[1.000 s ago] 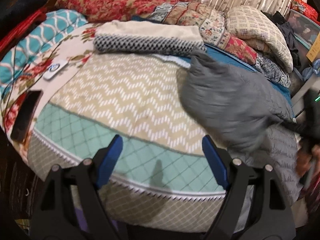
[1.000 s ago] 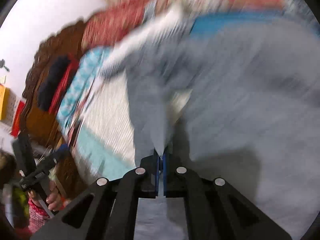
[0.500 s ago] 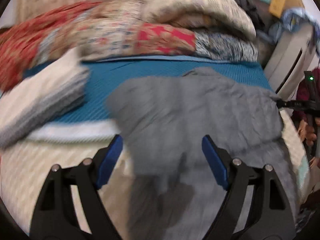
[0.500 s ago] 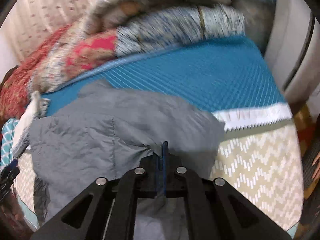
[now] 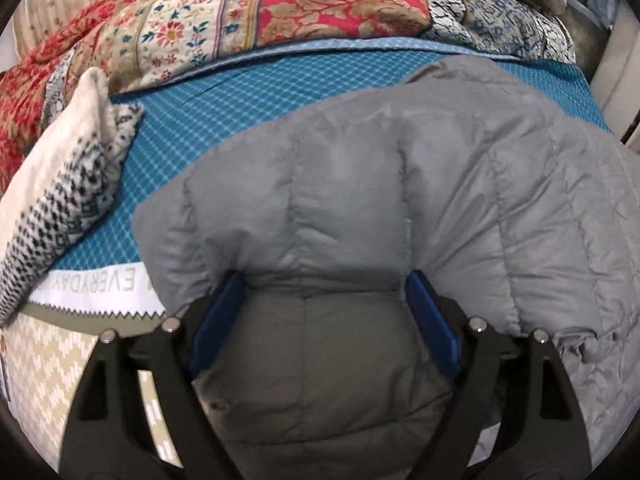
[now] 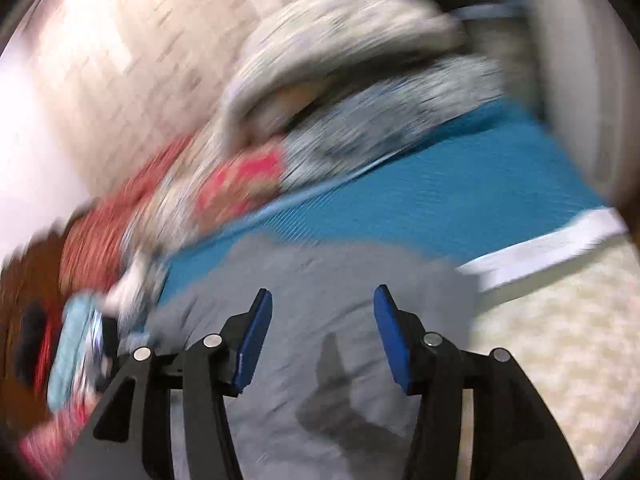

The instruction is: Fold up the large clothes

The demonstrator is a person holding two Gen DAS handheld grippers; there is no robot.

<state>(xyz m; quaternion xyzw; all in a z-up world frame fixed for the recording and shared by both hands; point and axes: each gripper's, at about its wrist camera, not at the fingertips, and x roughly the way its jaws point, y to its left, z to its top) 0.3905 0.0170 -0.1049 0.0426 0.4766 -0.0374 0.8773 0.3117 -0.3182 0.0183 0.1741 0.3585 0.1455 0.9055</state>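
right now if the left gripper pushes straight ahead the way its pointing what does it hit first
The grey puffer jacket. The left gripper is open with the jacket's bulk already between its blue pads, so it would likely press into the padding at once. The blue bedspread lies beyond.

We have 2 views, each from a camera behind its gripper's fingers. Our left wrist view sits low and very near the grey jacket, facing along it toward the patchwork quilts piled at the far side of the bed, with the teal bedspread between. Our right wrist view, blurred, rides higher and tilted, looking across the jacket toward those quilts. Both views share the jacket, the bedspread and the quilt pile.
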